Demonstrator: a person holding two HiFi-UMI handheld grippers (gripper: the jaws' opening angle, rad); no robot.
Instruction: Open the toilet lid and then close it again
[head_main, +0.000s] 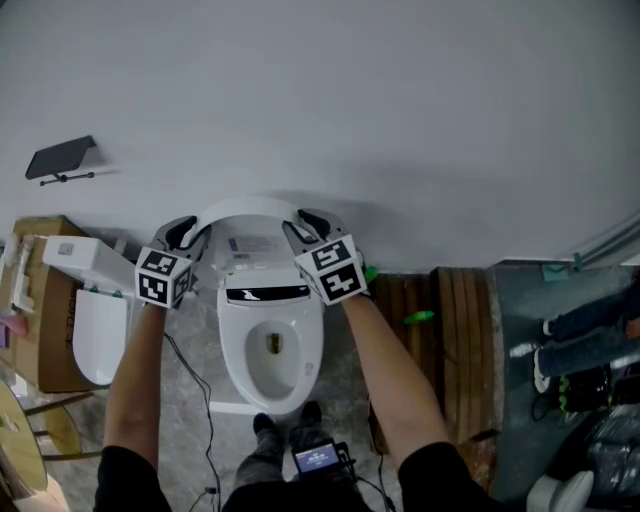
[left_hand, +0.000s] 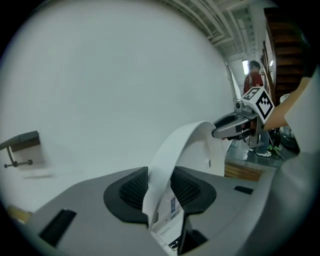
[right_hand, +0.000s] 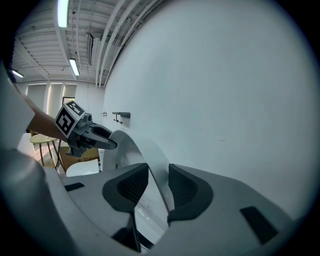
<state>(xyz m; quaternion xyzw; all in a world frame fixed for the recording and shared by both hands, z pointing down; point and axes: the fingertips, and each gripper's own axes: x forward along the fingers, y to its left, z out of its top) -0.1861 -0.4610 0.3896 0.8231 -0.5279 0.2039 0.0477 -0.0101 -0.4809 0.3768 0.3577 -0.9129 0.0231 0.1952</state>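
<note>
The left gripper (left_hand: 160, 189) is clenched on the rim of the white plastic toilet lid (left_hand: 176, 150). In the left gripper view the lid edge fills the gap between the two black ribbed pads (left_hand: 131, 190), low in the centre of the frame. The right gripper (right_hand: 159, 187) is clamped on the opposite rim in the same way: in the right gripper view the curved white edge sits between its pads, with no clear gap on either side.

In the head view both grippers lie just above centre frame, one on each side of the lid. The lid stands raised, close to upright, with its back near the pale grey wall (head_main: 360, 100) that fills the upper half of the frame. Below it, at lower centre, the white ceramic toilet bowl (head_main: 228, 350) is exposed, with the seat down and the basin visible.

A black wall-mounted bracket (head_main: 60, 158) sits at upper left. A brown cardboard box (head_main: 45, 300) stands at the left edge.

Task status, as judged from the lid position:
- **Opening:** complete or nearly complete.
- **Closing:** not yet done. The two-sided grip is suited to lowering the lid under control onto the seat, after which both grippers must let go.
</note>
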